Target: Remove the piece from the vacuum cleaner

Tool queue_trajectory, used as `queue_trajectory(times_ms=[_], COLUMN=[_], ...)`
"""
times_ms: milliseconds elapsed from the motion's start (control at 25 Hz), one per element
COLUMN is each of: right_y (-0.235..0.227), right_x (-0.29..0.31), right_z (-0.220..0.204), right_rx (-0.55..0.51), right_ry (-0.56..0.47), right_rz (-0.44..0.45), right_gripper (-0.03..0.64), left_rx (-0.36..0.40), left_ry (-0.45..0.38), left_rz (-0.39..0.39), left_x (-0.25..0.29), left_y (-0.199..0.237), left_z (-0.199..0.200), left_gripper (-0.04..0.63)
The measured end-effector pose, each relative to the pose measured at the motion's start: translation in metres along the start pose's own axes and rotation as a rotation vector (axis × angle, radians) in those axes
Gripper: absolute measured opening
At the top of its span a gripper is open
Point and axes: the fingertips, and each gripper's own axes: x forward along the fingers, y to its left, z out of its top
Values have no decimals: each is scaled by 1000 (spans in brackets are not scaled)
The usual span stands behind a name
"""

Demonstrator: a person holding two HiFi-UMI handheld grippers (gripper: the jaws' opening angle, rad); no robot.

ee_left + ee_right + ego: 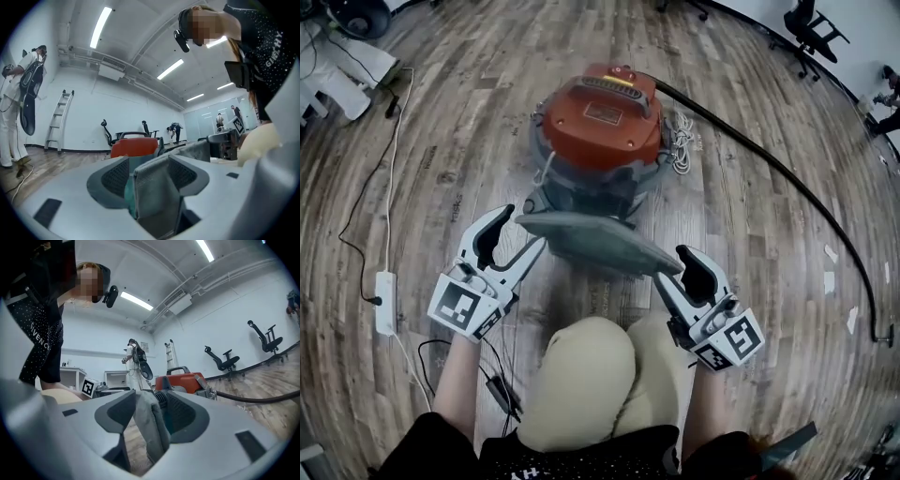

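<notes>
The red vacuum cleaner [600, 127] stands on the wooden floor ahead of me. In front of it a flat grey fabric piece [591, 239] spans between my two grippers. My left gripper [514, 242] stands open at the piece's left end. In the left gripper view the piece [157, 197] lies between the jaws of that gripper [149, 180], with a gap at the left pad. My right gripper [680, 275] stands open at the right end. The right gripper view shows the piece [151, 425] leaning on the left pad of that gripper [150, 416], clear of the right pad.
A black hose [787, 178] curves from the vacuum cleaner to the right across the floor. A white cord [680, 150] lies coiled beside the machine. A power strip [385, 302] and cables lie at the left. My knees [600, 375] are just behind the grippers. Office chairs stand at the far right.
</notes>
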Motion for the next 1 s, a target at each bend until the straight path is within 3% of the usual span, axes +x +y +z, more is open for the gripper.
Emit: queue_trajectory(times_ms=[160, 240, 360, 480, 720, 920, 1000], right_y=[0, 2, 9, 15, 28, 37, 36], right_x=[5, 7, 6, 3, 0, -12, -8], right_z=[-7, -11, -11, -12, -13, -12, -19], right_rx=[-40, -78, -89, -53, -50, 18, 1], right_ry=[40, 76, 84, 68, 57, 39, 61], right_rz=[-34, -46, -38, -18, 13, 82, 70], right_gripper=[209, 60, 43, 40, 38, 38, 40], left_rx=[18, -19, 0, 18, -45, -147, -108], left_ry=[47, 47, 65, 50, -9, -65, -40], left_rz=[10, 39, 51, 50, 26, 99, 92], left_x=[6, 1, -3, -9, -24, -44, -44], left_y=[-3, 3, 3, -6, -25, -13, -12], left_z=[-11, -12, -9, -5, 2, 2, -3], left_gripper=[254, 113, 37, 30, 28, 28, 29])
